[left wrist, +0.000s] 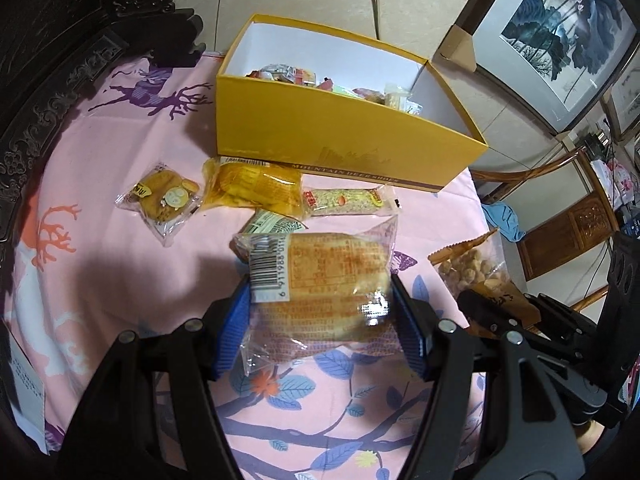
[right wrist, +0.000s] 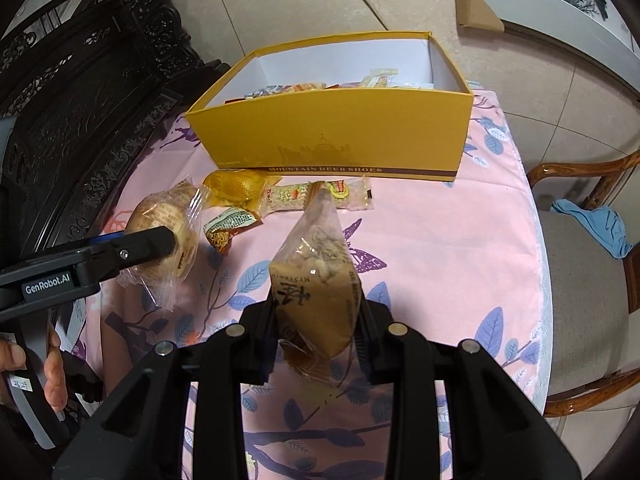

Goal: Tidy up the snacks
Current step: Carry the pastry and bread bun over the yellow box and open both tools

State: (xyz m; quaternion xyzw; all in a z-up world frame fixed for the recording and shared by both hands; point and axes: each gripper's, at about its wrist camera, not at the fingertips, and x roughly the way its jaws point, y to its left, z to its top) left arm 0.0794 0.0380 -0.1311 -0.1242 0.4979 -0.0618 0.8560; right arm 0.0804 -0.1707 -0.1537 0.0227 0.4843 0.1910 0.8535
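A: Nearest first; what is held?

B: A wrapped bread bun (left wrist: pixel 320 280) is clamped between the blue pads of the left claw (left wrist: pixel 320 320), lifted clear of the pink patterned surface (left wrist: pixel 100 200); a brown-and-clear bag of nuts (right wrist: pixel 316 292) is pinched by the right claw (right wrist: pixel 318 320), jaws set narrow on it, also above the surface.

A: So two items are in transit; what is left lying?

B: Four packets are seen just in front of the box: a clear biscuit pack (left wrist: pixel 162 200), an orange-yellow packet (left wrist: pixel 252 190), a long pale bar (left wrist: pixel 348 202), and a small green-printed packet (left wrist: pixel 272 222) partly hidden behind the bun.

A: And farthest, the box?

B: The yellow shoe box (left wrist: pixel 340 140) is open; several snacks are already piled inside against the near wall, count not readable.

A: Progress?

B: Judged past halfway; two held items to be dropped in, four more to be fetched.
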